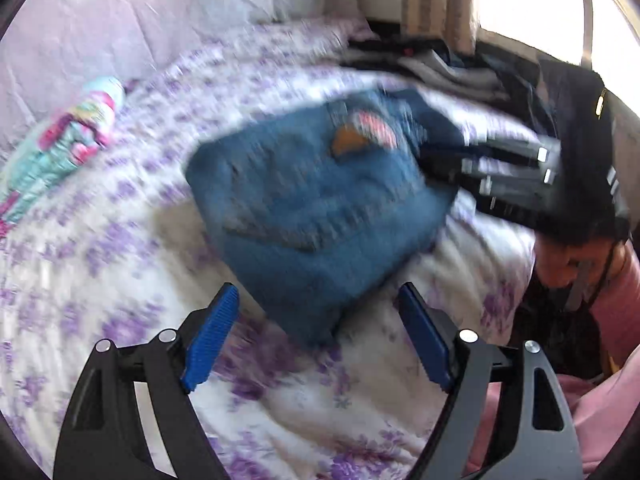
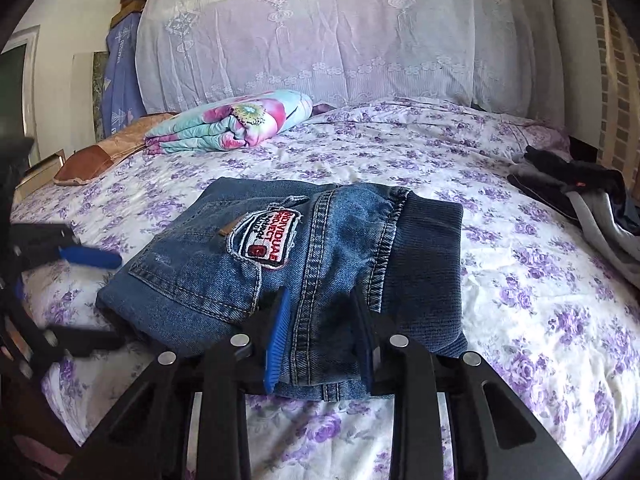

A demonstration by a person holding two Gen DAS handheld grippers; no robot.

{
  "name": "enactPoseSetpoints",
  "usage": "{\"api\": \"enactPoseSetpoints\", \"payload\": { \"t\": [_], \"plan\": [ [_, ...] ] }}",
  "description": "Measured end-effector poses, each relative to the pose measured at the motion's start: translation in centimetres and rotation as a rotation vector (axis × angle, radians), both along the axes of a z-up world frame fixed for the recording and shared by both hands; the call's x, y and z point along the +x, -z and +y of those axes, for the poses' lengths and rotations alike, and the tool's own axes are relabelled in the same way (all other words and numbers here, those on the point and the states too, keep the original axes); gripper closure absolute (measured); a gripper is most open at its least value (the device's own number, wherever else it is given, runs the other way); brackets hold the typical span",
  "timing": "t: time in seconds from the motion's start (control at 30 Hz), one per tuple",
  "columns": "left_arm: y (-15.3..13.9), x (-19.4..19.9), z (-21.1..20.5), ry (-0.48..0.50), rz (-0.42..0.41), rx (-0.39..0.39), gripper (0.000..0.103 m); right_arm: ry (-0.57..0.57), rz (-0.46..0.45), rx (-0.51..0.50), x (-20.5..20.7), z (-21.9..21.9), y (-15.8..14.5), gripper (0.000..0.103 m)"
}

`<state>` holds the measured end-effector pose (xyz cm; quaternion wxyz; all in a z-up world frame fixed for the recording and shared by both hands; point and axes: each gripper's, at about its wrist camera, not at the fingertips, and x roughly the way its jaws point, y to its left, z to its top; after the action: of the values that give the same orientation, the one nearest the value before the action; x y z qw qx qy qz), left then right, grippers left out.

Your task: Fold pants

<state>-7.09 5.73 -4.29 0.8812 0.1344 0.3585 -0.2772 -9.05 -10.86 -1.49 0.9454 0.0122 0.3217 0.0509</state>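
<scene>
Bed (image 2: 520,280) under a white sheet printed with purple flowers fills both views; pale lilac embroidered cloth (image 2: 340,40) hangs behind it. Rolled quilt in turquoise and pink floral print (image 2: 232,120) lies near the headboard side, well apart from the work. Heap of dark and grey garments (image 2: 580,192) sits at the far right edge of the bed.

Folded blue denim pants (image 2: 280,248) lie mid-bed as a compact, roughly square packet, with a sewn red-and-white patch (image 2: 264,240) facing up and a dark ribbed waistband (image 2: 428,240) along the right side.

Right gripper (image 2: 320,340), black frame with blue ribbed pads: its fingers straddle the near edge of the packet, one pad on each side of a stitched denim seam. The fabric sits between the pads and looks pinched there, with the jaws narrowly set. In the left wrist view, the same gripper (image 1: 500,168) shows at the far right corner of the packet, though blurred.

Left gripper (image 1: 316,320): jaws spread wide, nothing between the pads. The near corner of the packet (image 1: 312,216) lies just ahead of and between the fingertips; contact is not evident. From the right wrist view, this gripper (image 2: 80,256) shows just beside the packet's left edge.

A person's pink sleeve (image 1: 612,288) shows at the right of the left wrist view.
</scene>
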Motion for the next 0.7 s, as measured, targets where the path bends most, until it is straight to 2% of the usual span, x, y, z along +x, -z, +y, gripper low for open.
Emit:
{"api": "enactPoseSetpoints", "payload": {
  "t": [0.07, 0.2, 0.37, 0.6, 0.7],
  "plan": [
    [-1.6, -0.1, 0.3, -0.009, -0.033, -0.046, 0.024, 0.001, -0.008, -0.003, -0.1, 0.1, 0.1, 0.072],
    [-3.4, 0.0, -0.5, 0.007, -0.076, -0.083, 0.023, 0.008, -0.020, -0.011, -0.3, 0.3, 0.2, 0.072],
    [0.0, 2.8, -2.3, -0.021, 0.057, -0.047, 0.023, 0.000, -0.014, 0.008, -0.4, 0.1, 0.2, 0.072],
    [0.6, 2.4, -2.2, -0.021, 0.050, -0.080, 0.022, -0.021, 0.005, 0.055, -0.3, -0.9, 0.1, 0.076],
    [0.7, 2.3, -2.2, -0.018, 0.046, -0.080, 0.022, -0.022, 0.040, 0.114, -0.1, -1.7, -0.3, 0.077]
  ]
}}
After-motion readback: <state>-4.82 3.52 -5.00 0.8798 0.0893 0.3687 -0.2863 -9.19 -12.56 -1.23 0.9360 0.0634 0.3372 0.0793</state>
